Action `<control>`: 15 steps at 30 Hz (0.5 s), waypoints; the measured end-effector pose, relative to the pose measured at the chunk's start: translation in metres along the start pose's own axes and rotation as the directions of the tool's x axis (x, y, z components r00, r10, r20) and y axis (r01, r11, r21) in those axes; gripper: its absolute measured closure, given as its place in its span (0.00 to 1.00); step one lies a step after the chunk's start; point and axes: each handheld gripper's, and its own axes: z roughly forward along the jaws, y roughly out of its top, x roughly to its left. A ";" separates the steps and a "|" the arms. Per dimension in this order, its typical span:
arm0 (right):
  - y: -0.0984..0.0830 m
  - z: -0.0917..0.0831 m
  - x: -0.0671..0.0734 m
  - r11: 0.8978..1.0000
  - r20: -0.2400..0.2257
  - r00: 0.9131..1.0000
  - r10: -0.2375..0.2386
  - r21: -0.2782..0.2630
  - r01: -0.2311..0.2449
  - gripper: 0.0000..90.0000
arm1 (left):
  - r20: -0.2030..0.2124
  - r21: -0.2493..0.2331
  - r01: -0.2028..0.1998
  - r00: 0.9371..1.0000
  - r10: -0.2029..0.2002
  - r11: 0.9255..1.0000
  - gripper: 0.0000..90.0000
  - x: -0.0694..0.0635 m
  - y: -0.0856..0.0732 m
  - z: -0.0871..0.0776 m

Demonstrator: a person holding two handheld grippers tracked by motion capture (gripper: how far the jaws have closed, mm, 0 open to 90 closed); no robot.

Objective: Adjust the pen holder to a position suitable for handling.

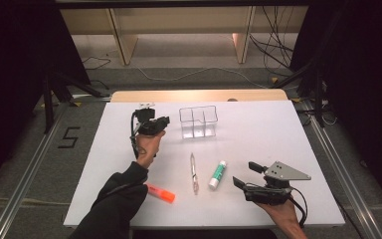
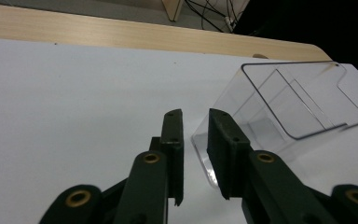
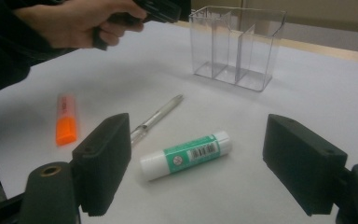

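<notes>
Left gripper (image 2: pixel 196 140) fingers slightly apart, empty, beside clear organizer (image 2: pixel 284 107); right gripper (image 3: pixel 200 163) fingers wide apart.

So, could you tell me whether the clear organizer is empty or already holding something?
Empty: the clear organizer shows bare compartments, and the pen lies on the table.

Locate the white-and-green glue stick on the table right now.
In the high view the white-and-green glue stick lies right of centre, between the clear pen and the right gripper, nearer the person than the clear plastic organiser.
</notes>
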 end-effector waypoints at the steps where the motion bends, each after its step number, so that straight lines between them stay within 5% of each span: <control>1: 0.000 0.000 0.001 1.000 0.000 1.000 0.003 0.002 -0.003 0.27 | 0.019 0.017 -0.029 0.999 0.028 0.999 0.78 0.003 0.000 -0.009; 12: 0.000 0.001 0.001 1.000 -0.004 1.000 0.006 0.002 -0.006 0.27 | 0.087 0.078 -0.127 0.989 0.120 0.989 0.53 0.000 -0.003 -0.031; 15: 0.000 0.000 0.000 1.000 -0.003 1.000 0.003 0.000 -0.003 0.27 | 0.114 0.102 -0.191 0.977 0.179 0.976 0.49 -0.002 -0.006 -0.040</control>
